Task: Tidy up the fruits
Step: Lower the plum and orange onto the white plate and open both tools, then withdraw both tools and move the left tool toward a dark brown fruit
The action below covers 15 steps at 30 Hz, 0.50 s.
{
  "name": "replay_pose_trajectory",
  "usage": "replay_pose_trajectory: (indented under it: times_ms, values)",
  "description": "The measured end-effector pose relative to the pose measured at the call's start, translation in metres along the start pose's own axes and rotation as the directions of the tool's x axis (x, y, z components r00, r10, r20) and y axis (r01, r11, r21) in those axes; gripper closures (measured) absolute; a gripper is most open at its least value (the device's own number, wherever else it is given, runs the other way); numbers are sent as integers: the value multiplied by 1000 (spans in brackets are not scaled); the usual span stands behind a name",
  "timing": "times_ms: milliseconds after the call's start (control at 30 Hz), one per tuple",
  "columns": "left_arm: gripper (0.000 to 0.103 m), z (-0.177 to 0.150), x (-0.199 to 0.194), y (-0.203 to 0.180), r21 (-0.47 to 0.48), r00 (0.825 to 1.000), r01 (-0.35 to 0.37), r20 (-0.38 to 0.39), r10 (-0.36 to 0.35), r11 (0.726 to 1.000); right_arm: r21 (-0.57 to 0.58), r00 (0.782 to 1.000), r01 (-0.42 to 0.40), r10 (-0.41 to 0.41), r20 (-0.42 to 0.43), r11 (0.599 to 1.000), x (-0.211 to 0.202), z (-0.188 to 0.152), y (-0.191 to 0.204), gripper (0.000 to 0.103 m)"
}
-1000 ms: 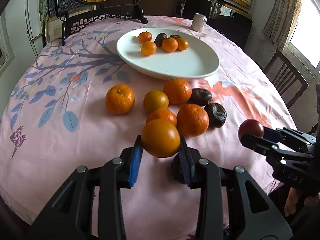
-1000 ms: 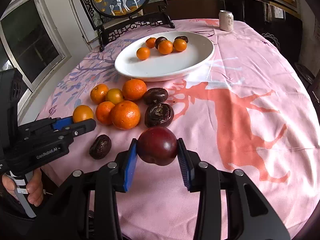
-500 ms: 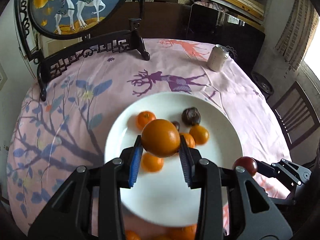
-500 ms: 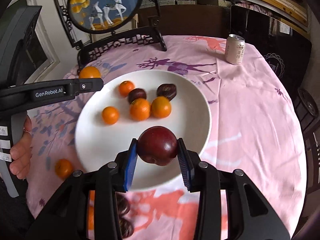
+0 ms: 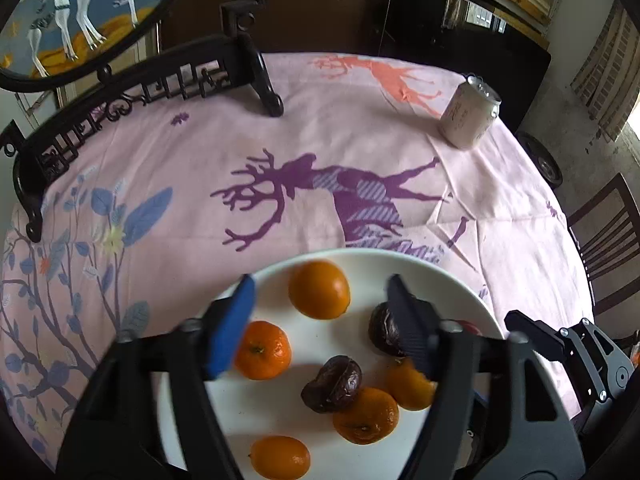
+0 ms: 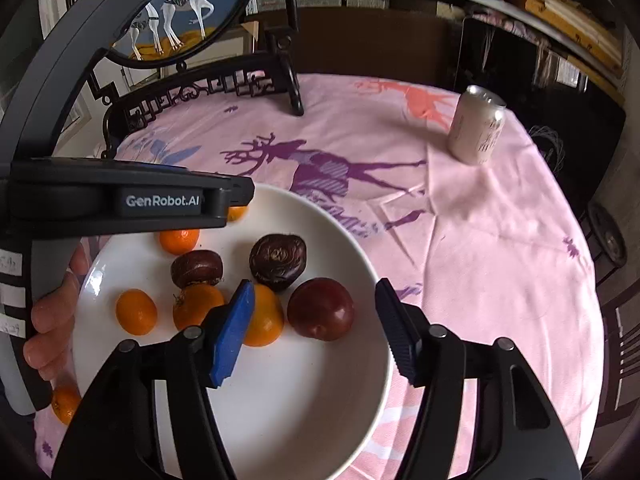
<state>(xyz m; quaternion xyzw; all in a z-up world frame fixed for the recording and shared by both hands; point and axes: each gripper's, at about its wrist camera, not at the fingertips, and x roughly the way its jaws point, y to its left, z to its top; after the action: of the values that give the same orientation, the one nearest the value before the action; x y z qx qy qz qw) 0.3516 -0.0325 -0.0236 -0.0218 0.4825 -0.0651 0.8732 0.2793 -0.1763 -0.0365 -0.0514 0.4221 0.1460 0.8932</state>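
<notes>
1. Left gripper: its jaws have just been opening and stand wide. The orange lies free between the fingertips on the white plate.
2. Right gripper: its jaws have just been opening too. The dark red fruit rests on the plate between them (touching neither pad).

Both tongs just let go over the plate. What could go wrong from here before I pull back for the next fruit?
1. The red fruit lies between the right tongs' just-opened jaws; withdrawing low could nudge it across the white plate.
2. The orange sits loose near the far rim between the left tongs' just-opened jaws and might roll off.
3. Both tongs crowd one plate; they could clip each other.
</notes>
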Motion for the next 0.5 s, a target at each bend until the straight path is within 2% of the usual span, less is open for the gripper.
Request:
replay_pose_trajectory:
  times_ms: [100, 200, 333, 500]
  values:
    - [20, -4, -32, 3, 8, 998, 10, 61, -10, 1000, -16, 1000, 4, -4, 16, 1000, -20, -3, 3, 40]
    - [20, -25, -71, 8, 0, 994, 18, 105, -18, 1000, -8, 999, -26, 27, 34, 1000, -53, -19, 9, 40]
    - [10, -90, -130, 15, -4, 984, -5, 180, 6, 1000, 15, 997, -18, 17, 76, 1000, -106, -63, 26, 38]
    - [10, -187, -165, 23, -49, 977, -33, 208, 42, 998, 106, 992, -69, 57, 108, 992, -138, -118, 44, 38]
